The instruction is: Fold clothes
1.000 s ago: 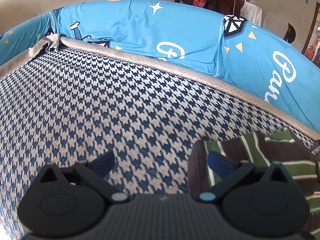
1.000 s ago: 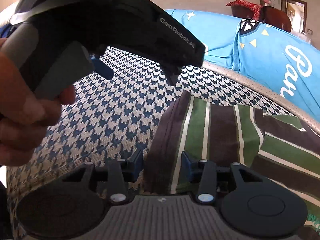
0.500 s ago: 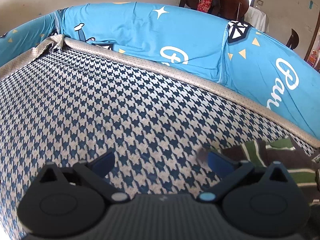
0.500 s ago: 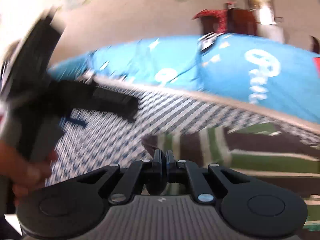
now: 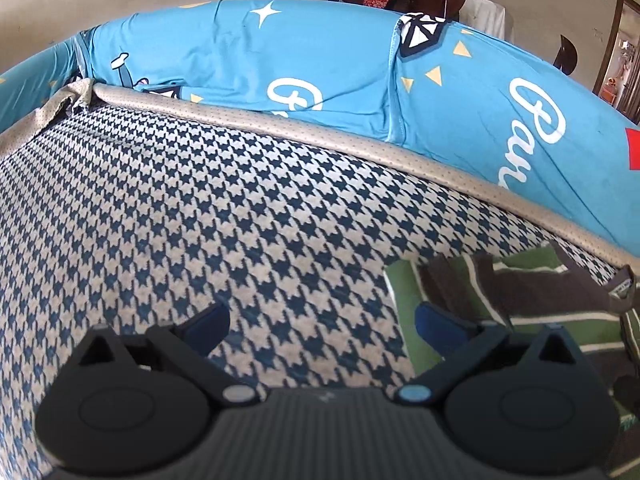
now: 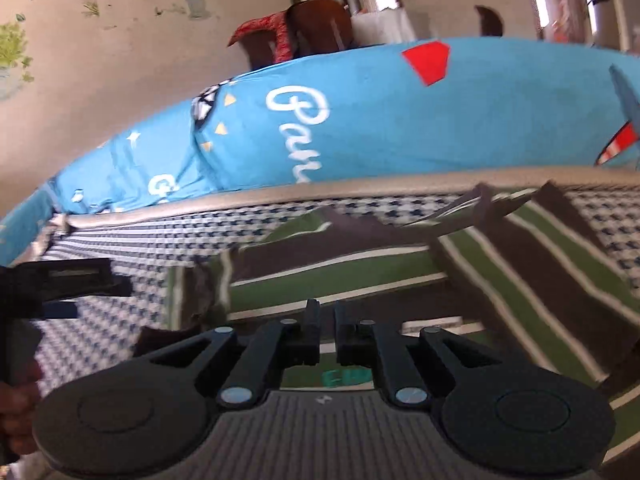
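Left wrist view: the left tool [image 5: 320, 320] hovers with its fingers spread wide over the houndstooth bed [image 5: 224, 216], holding nothing. The striped shirt [image 5: 520, 300], green, brown and white, lies on the bed to the right, its edge just past the right finger. A blue printed cushion [image 5: 312, 60] runs along the far side.

Right wrist view: the right tool [image 6: 327, 340] sits low over the striped shirt [image 6: 400, 280], its fingers nearly pressed together with a narrow gap; whether cloth is pinched between them cannot be told. The left tool [image 6: 60, 284] shows at the left edge, above the bed [image 6: 120, 320].
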`<state>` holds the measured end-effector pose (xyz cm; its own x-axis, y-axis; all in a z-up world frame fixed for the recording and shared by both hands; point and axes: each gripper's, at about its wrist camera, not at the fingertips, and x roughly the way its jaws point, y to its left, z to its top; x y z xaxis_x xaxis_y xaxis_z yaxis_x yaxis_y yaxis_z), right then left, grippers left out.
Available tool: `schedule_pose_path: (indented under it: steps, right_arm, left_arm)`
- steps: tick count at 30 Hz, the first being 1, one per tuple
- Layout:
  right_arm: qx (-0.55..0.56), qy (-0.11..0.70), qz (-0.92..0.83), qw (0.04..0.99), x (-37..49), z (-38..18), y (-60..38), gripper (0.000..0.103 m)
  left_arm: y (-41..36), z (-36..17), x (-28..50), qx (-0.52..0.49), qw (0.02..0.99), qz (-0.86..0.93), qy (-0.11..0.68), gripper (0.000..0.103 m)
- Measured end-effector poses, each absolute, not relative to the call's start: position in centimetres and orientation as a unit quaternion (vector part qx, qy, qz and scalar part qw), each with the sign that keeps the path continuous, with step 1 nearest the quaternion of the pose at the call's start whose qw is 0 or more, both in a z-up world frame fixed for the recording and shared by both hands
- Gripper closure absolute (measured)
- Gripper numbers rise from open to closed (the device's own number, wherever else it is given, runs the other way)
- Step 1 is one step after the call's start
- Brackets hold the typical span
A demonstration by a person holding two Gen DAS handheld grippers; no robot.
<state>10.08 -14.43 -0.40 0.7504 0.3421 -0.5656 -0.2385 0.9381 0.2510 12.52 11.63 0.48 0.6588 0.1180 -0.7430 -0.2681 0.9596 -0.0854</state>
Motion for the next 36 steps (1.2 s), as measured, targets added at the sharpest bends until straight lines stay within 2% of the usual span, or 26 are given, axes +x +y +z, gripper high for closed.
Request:
schedule_pose_path:
  steps: [2, 10, 13, 34, 36]
  right_arm:
    - [0.087, 0.321, 0.182, 0.925, 9.9, -0.2, -13.8, 0.080]
    - [0.118, 0.344, 0.248, 0.898, 10.4, -0.8, -10.9, 0.072]
    - [0.139, 0.357, 0.258, 0.887, 11.0, -1.2, -10.4, 0.063]
    - [0.177, 0.382, 0.256, 0.870, 13.7, -3.4, -7.1, 0.062]
    - [0.172, 0.381, 0.256, 0.872, 13.8, -3.5, -6.8, 0.065]
  left_arm:
    - [11.5, 0.4, 12.6, -0.091, 0.906, 0.106, 0.401, 0.000]
    - [11.6, 0.4, 12.5, -0.088, 0.906, 0.110, 0.399, 0.000]
    - [11.8, 0.6, 12.4, -0.088, 0.908, 0.114, 0.394, 0.000]
    - [12.4, 0.5, 12.3, -0.092, 0.904, 0.116, 0.400, 0.000]
    - [12.2, 0.4, 12.4, -0.091, 0.904, 0.115, 0.402, 0.000]
